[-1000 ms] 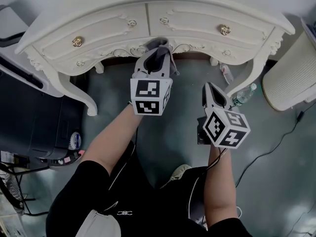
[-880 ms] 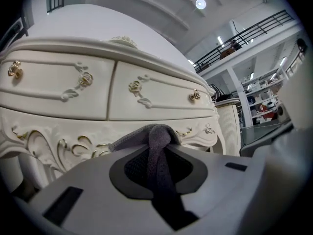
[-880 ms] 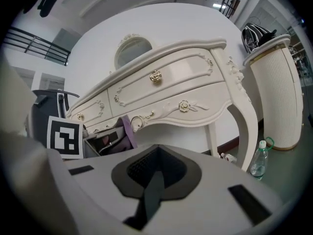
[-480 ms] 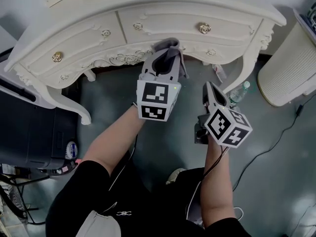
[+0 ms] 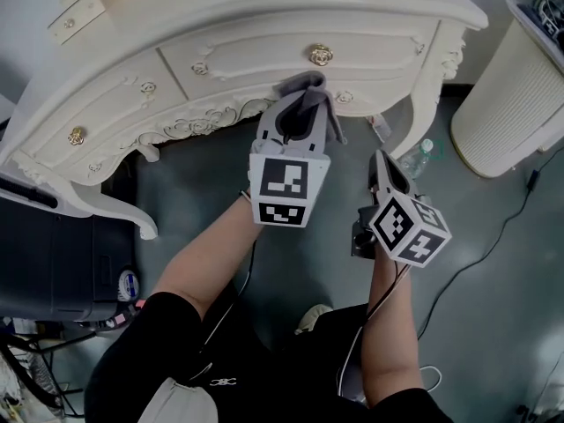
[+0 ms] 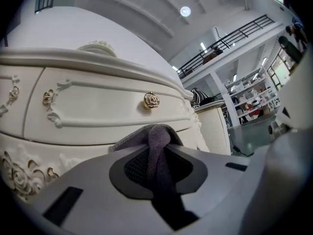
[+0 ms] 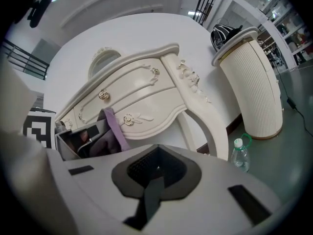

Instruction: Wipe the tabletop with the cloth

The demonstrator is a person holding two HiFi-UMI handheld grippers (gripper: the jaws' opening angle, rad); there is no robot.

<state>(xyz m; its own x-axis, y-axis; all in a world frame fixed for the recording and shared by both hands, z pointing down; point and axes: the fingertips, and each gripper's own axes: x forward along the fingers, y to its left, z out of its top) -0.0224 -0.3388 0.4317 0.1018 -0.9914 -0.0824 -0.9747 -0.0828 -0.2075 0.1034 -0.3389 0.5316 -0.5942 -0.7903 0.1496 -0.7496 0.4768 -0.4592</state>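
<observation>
A grey-purple fleecy cloth (image 5: 305, 84) is clamped in the left tongs (image 5: 299, 104), whose jaws are pressed onto a bunched fold of it. This grasp is shown plainly only in the left gripper view, where the cloth (image 6: 158, 137) rises from between the jaws of the left tongs (image 6: 156, 161), just below a gold rose-shaped knob (image 6: 151, 100) of the white carved dressing table (image 6: 98, 106).

In the head view the cloth is seen in front of the dressing table (image 5: 256, 55), at its drawer front and below the edge of the tabletop (image 5: 264, 5); whether cloth and drawer touch cannot be told. The right tongs (image 5: 381, 164) are held further from the dressing table, with their jaws clenched together on nothing, as the right gripper view (image 7: 155, 174) shows.

That same view alone shows the cloth (image 7: 115, 129) from the side, hanging before the drawer front. It also shows a clear plastic bottle with a green cap (image 7: 240, 155) standing on the floor beside the dressing table's curved leg (image 7: 205, 116). Near that leg stands a white ribbed cylindrical bin (image 7: 250, 84).
</observation>
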